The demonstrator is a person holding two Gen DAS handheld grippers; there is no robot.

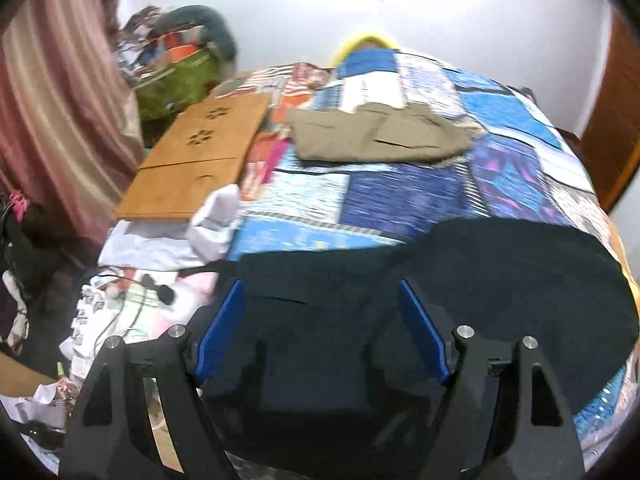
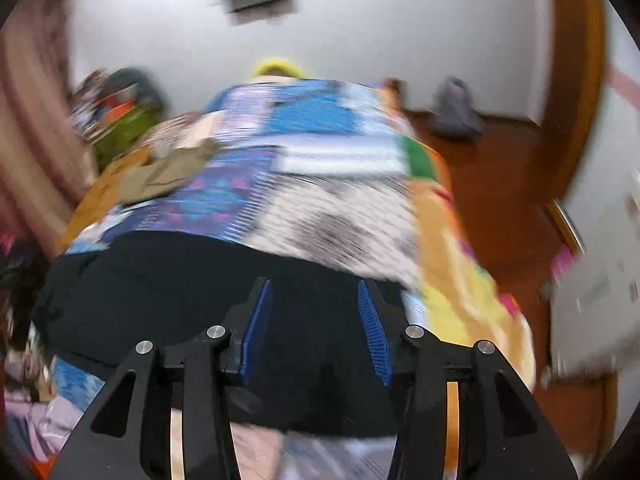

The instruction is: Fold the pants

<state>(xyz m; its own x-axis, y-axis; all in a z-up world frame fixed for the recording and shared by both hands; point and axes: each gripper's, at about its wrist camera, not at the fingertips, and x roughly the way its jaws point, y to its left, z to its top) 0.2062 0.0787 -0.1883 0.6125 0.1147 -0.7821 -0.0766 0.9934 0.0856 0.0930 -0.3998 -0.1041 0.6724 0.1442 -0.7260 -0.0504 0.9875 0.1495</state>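
Black pants lie spread across the near end of a bed, over a patchwork quilt. My left gripper hovers above their near part, jaws wide apart, with nothing pinched between the blue pads. In the right wrist view the same black pants lie under my right gripper. Its jaws stand partly apart and the pads press on nothing. A folded khaki garment rests farther up the bed, and shows blurred as the khaki garment in the right wrist view.
A wooden lap desk lies on the bed's left side beside white cloth. Cables and clutter sit at the near left. A curtain hangs left; a green bag stands beyond. Wooden floor and a door frame lie right.
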